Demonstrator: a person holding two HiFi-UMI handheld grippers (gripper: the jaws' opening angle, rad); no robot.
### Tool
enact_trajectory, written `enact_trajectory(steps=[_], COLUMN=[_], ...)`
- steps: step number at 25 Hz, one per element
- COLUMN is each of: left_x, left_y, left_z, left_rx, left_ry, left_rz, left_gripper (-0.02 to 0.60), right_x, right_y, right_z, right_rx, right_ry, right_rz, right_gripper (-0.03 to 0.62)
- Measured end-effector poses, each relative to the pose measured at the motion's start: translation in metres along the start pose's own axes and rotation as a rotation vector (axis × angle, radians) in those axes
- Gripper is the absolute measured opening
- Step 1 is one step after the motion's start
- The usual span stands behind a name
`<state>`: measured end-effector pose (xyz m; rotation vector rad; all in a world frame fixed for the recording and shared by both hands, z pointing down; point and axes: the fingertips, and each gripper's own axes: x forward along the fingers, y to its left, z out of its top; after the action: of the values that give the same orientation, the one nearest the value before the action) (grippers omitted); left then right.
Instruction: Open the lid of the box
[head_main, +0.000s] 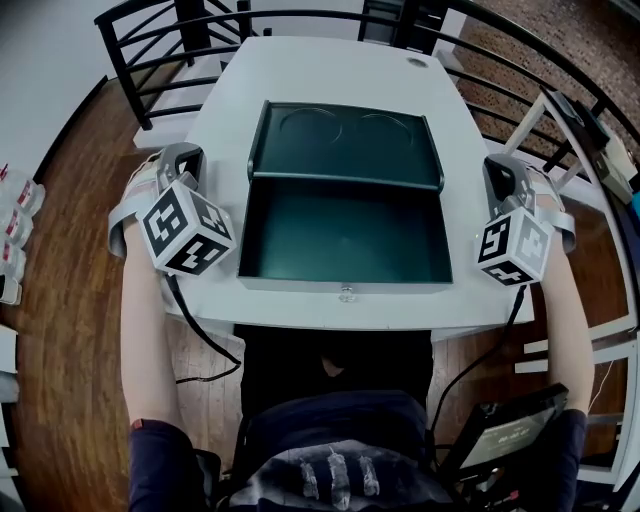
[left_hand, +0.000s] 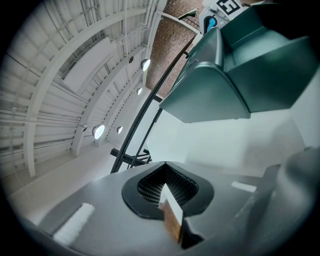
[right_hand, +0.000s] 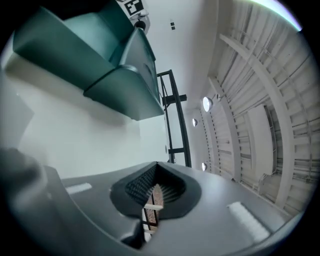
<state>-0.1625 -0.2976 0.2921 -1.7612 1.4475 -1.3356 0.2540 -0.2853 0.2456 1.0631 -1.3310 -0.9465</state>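
A dark green box (head_main: 345, 285) stands on the white table (head_main: 330, 70) with its lid (head_main: 345, 145) swung back, so the bare inside shows. My left gripper (head_main: 178, 158) hovers beside the box's left wall, apart from it, with its jaws shut on nothing. By the right wall my right gripper (head_main: 503, 178) is likewise shut and empty. In the left gripper view the box (left_hand: 240, 85) fills the upper right, beyond the shut left gripper (left_hand: 167, 200). The right gripper view has the box (right_hand: 100, 65) at upper left, past the shut right gripper (right_hand: 152, 195).
A small metal latch (head_main: 346, 294) hangs at the box's front wall. A black railing (head_main: 300, 20) curves round the far side of the table. White shelving (head_main: 585, 130) stands at the right, and a dark device (head_main: 510, 430) sits near my right elbow.
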Motion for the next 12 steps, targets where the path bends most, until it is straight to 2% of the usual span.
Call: enact_trajectory(steps=[6,12], left_x=[0.000,-0.001], left_y=[0.000,0.000], left_z=[-0.001,-0.001], left_rx=[-0.002,0.000], left_ry=[0.006,0.005], left_rz=[0.002,0.002], left_gripper=[0.018,0.017], right_x=[0.014,0.020], right_y=[0.022,0.032], right_z=[0.007,0.009], right_rx=[0.010,0.065], right_ry=[-0.026,-0.037], right_rz=[0.056,0.096], right_gripper=[0.003,0.003])
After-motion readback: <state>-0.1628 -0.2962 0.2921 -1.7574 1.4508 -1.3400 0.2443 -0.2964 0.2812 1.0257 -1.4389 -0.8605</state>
